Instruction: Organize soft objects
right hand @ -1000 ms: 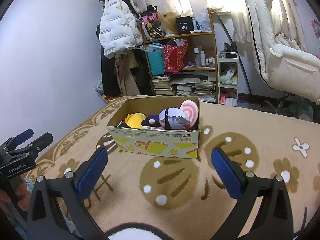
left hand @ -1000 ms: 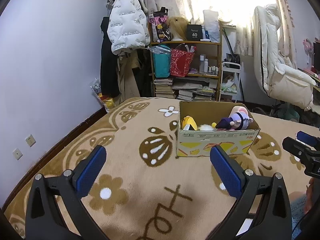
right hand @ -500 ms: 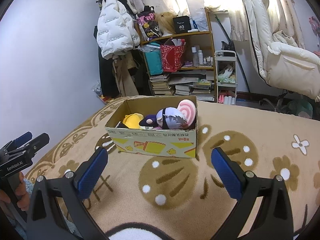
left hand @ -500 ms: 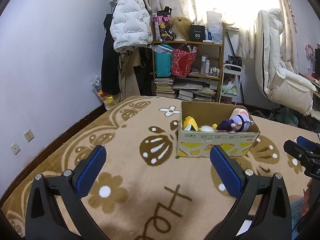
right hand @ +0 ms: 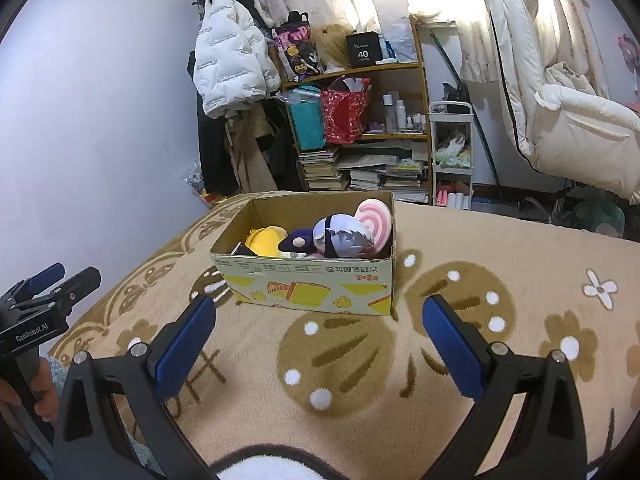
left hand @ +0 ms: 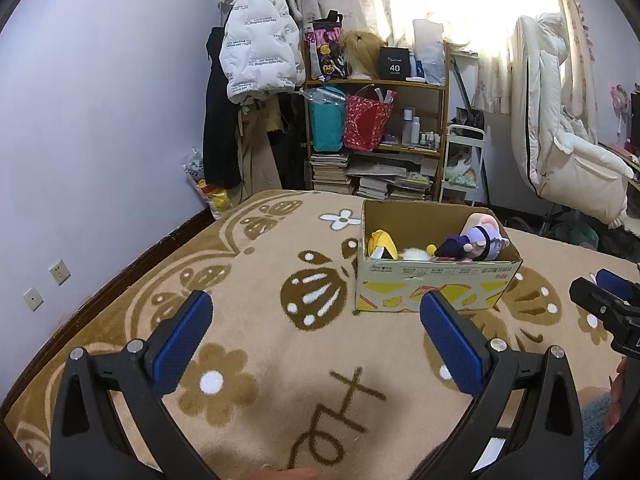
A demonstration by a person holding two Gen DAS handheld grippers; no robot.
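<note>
A cardboard box [left hand: 436, 288] stands on the tan patterned carpet; it also shows in the right wrist view [right hand: 312, 284]. Inside lie a purple-haired plush doll [left hand: 476, 245] [right hand: 340, 238], a yellow plush [left hand: 382, 243] [right hand: 266, 242] and a pink swirl plush [right hand: 376, 220]. My left gripper [left hand: 316, 344] is open and empty, held above the carpet short of the box. My right gripper [right hand: 318, 346] is open and empty, also short of the box. Each gripper appears at the edge of the other's view: the right one [left hand: 604, 304] and the left one [right hand: 44, 292].
A shelf [left hand: 376, 136] with bags, books and bottles stands against the far wall, with a white puffer jacket [left hand: 260, 36] hanging beside it. A white recliner [left hand: 568, 152] is at the right. The carpet [left hand: 256, 280] spreads left of the box to the wall.
Both views have tilted up and drawn back slightly, so the box sits a little lower in the frame. Both grippers stay open and the box and plush toys have not moved.
</note>
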